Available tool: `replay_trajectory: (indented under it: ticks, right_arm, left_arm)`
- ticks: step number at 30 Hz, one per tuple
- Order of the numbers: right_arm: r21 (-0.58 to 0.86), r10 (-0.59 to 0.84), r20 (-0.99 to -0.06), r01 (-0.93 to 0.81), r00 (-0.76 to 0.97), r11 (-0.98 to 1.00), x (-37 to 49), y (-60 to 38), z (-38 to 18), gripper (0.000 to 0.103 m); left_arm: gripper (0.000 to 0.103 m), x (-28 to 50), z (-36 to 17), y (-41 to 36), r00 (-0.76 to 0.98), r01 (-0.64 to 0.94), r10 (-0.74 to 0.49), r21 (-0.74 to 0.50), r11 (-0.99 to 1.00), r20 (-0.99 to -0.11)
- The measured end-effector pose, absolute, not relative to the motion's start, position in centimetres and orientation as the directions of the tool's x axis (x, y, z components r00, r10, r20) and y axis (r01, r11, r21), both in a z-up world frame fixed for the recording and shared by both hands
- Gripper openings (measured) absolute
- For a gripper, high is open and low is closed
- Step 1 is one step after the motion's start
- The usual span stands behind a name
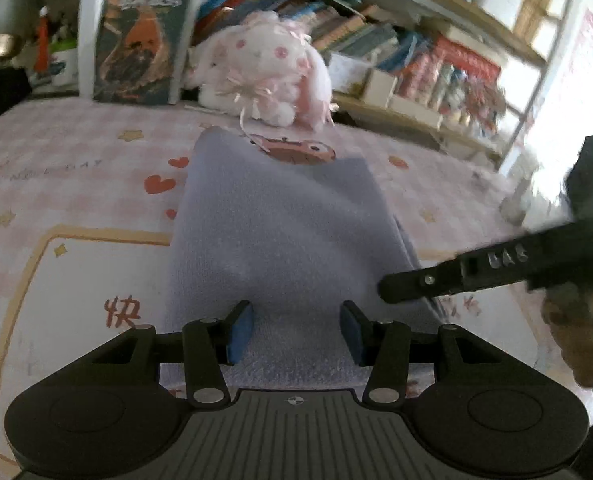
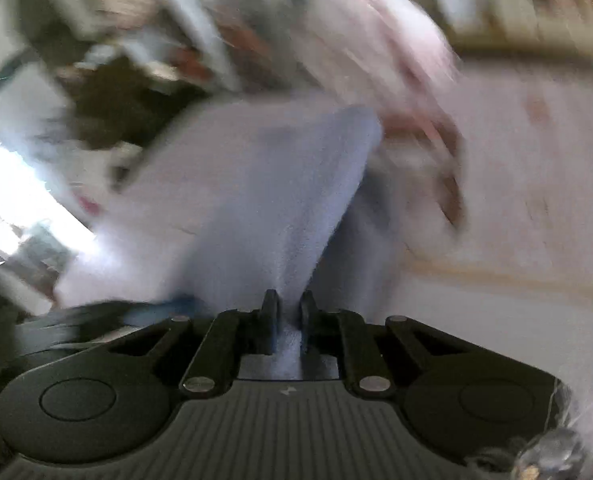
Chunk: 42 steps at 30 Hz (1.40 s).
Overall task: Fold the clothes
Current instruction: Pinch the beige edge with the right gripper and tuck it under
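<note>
A pink checked bedspread [image 1: 76, 148] printed with hearts and stars was seen spread flat, and on it, near the middle, a pale blue garment [image 1: 280, 232] had been laid as a neat, roughly rectangular stack with more than one layer showing at its right edge. From this it was judged that most of the folding had been done. A white and pink plush toy [image 1: 264, 72] was seen beyond the garment's far end, before a bookshelf [image 1: 416, 60].

The left gripper [image 1: 296, 330] was held just over the near end of the garment with its jaws spread partway; no cloth was seen pinched between them. Further right, the right gripper [image 2: 286, 312] was found pressed together on a raised ridge of the blue cloth at the stack's right edge. The right wrist view was heavily blurred. One last fold or straightening of that edge was judged to remain.
</note>
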State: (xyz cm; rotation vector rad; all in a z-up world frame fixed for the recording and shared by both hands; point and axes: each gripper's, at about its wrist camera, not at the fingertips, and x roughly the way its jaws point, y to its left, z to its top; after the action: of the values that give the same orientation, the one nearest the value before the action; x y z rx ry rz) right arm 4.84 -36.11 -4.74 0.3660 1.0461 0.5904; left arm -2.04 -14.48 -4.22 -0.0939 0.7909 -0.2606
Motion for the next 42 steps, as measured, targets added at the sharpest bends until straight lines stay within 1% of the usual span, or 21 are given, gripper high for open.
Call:
replay_trajectory:
  ticks: [1,3,6,7,9,11,13,15,17,20,22,23,26,34,35,37,38,39,40,41,42]
  right_arm:
    - [0.584,0.632,-0.689,-0.246,0.355,0.774,5.2,-36.7,-5.4,0.011]
    - [0.583,0.639,-0.684,-0.262,0.353,0.769,5.3,-36.7,-5.3,0.011]
    - [0.576,0.640,-0.685,-0.280,0.348,0.768,5.3,-36.6,-4.9,0.013]
    - [0.579,0.642,-0.683,-0.278,0.348,0.767,5.4,-36.7,-4.9,0.017]
    - [0.595,0.656,-0.667,-0.276,0.355,0.755,5.9,-36.8,-4.5,0.036]
    - [0.611,0.670,-0.645,-0.278,0.368,0.741,6.5,-36.8,-4.2,0.040]
    - [0.605,0.663,-0.652,-0.276,0.368,0.747,7.4,-36.4,-4.2,0.036]
    - [0.593,0.653,-0.668,-0.276,0.357,0.757,8.0,-36.0,-4.4,0.012]
    - [0.597,0.673,-0.622,-0.314,0.401,0.739,7.3,-36.0,-3.2,0.011]
    - [0.590,0.735,-0.502,-0.442,0.456,0.676,5.2,-36.3,-1.0,0.011]
    - [0.550,0.702,-0.536,-0.437,0.470,0.712,5.0,-36.0,-1.3,0.011]
    - [0.529,0.665,-0.578,-0.403,0.473,0.746,5.4,-36.0,-2.1,0.011]
    - [0.589,0.645,-0.641,-0.270,0.416,0.761,7.2,-37.0,-5.6,0.011]
    - [0.523,0.596,-0.673,-0.288,0.437,0.802,6.7,-35.9,-4.9,0.012]
    - [0.517,0.589,-0.674,-0.285,0.445,0.807,6.5,-35.8,-4.7,0.013]
    - [0.486,0.566,-0.675,-0.291,0.474,0.824,5.5,-35.8,-4.0,0.019]
    - [0.471,0.553,-0.670,-0.291,0.496,0.832,4.9,-35.9,-3.6,0.022]
    - [0.457,0.540,-0.663,-0.291,0.518,0.841,4.3,-36.0,-3.2,0.031]
    - [0.443,0.526,-0.656,-0.289,0.541,0.849,3.7,-36.2,-2.8,0.034]
    - [0.429,0.508,-0.651,-0.280,0.564,0.859,3.1,-36.2,-2.3,0.040]
    - [0.414,0.486,-0.651,-0.264,0.583,0.871,2.3,-36.1,-1.9,0.043]
  left_arm:
    - [0.048,-2.0,-3.9,-14.8,0.672,0.202,-0.255,-0.159,0.966,-0.695]
    - [0.048,-2.1,-3.0,-14.7,0.695,0.193,-0.247,-0.157,0.969,-0.675]
    - [0.048,-1.9,-1.9,-13.4,0.739,0.144,-0.251,-0.217,0.965,-0.625]
    - [0.048,-1.6,-1.9,-12.9,0.745,0.124,-0.248,-0.236,0.964,-0.619]
    - [0.045,-1.1,-1.8,-12.2,0.750,0.092,-0.241,-0.263,0.960,-0.616]
    - [0.043,-0.4,-2.3,-12.1,0.731,0.088,-0.237,-0.256,0.963,-0.639]
    - [0.043,-0.4,-2.7,-12.4,0.730,0.107,-0.233,-0.230,0.967,-0.642]
    - [0.043,-0.5,-2.9,-12.9,0.725,0.116,-0.216,-0.193,0.974,-0.654]
    - [0.043,-0.5,-3.0,-13.2,0.720,0.114,-0.196,-0.165,0.980,-0.665]
    - [0.043,-0.3,-3.2,-13.1,0.712,0.103,-0.195,-0.175,0.979,-0.675]
    - [0.043,-0.3,-3.3,-13.2,0.706,0.122,-0.204,-0.167,0.978,-0.678]
    - [0.043,-0.3,-3.3,-13.3,0.703,0.129,-0.206,-0.162,0.978,-0.681]
    - [0.043,-0.2,-3.3,-13.5,0.698,0.140,-0.202,-0.146,0.979,-0.687]
    - [0.046,-0.7,-2.9,-13.7,0.719,0.142,-0.190,-0.126,0.982,-0.669]
    - [0.048,-0.9,-2.5,-13.9,0.729,0.137,-0.180,-0.116,0.984,-0.661]
    - [0.052,-2.0,-1.2,-14.1,0.762,0.166,-0.213,-0.133,0.977,-0.611]
    - [0.059,-2.5,-0.7,-14.1,0.774,0.195,-0.245,-0.148,0.970,-0.584]
    - [0.065,-3.0,-0.2,-14.2,0.779,0.227,-0.271,-0.149,0.962,-0.566]
    - [0.067,-3.5,0.3,-14.2,0.781,0.258,-0.294,-0.144,0.955,-0.551]
    - [0.068,-3.8,0.6,-14.4,0.778,0.277,-0.300,-0.126,0.952,-0.552]
    - [0.068,-4.0,0.7,-14.5,0.773,0.290,-0.292,-0.097,0.952,-0.563]
